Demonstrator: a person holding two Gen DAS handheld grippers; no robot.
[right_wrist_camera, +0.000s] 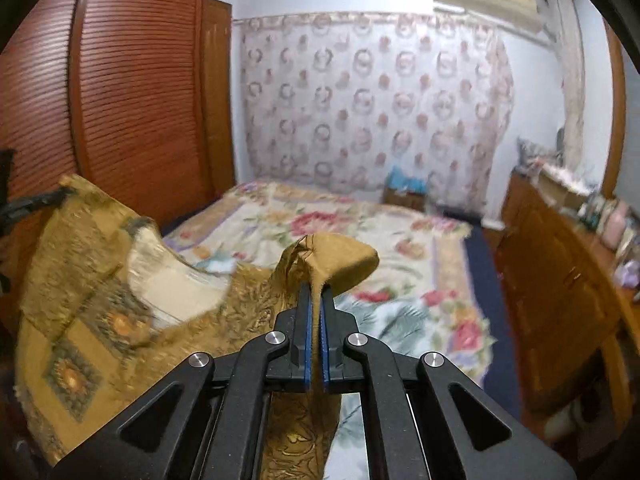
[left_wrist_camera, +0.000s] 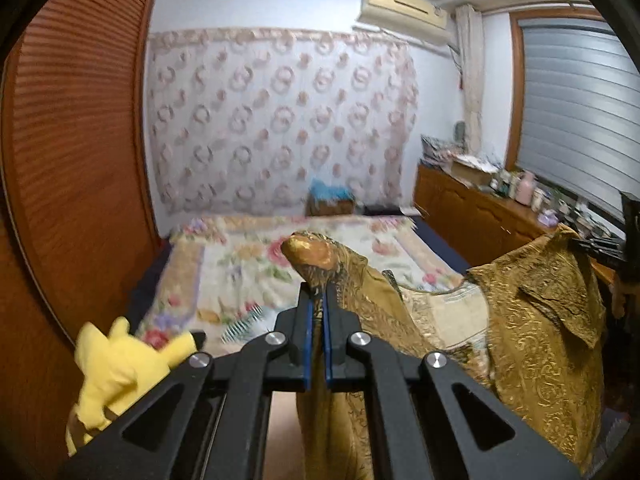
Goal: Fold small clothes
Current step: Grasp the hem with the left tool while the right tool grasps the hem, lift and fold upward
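My left gripper [left_wrist_camera: 318,294] is clamped tight on a fold of the gold patterned garment [left_wrist_camera: 540,320], bottom centre of the left wrist view; a rounded bunch of cloth sticks out past the fingertips. My right gripper [right_wrist_camera: 316,294] is likewise pinched on another edge of the same garment [right_wrist_camera: 92,300], bottom centre of the right wrist view, with a flap of cloth poking above the tips.

The garment hangs between the two tongs, off the bed. In the left view it drapes to the lower right, and the right gripper shows dark at the right edge. In the right view it fills the lower left, neckline opening showing a pale lining.

The bed with floral blanket [left_wrist_camera: 248,264] sits mid-frame behind the cloth. A yellow plush toy [left_wrist_camera: 120,368] is lower left in the left view. Louvred wooden wardrobe [right_wrist_camera: 120,100] at upper left, floral curtain [right_wrist_camera: 368,96] centre, wooden cabinet [right_wrist_camera: 560,280] at right.
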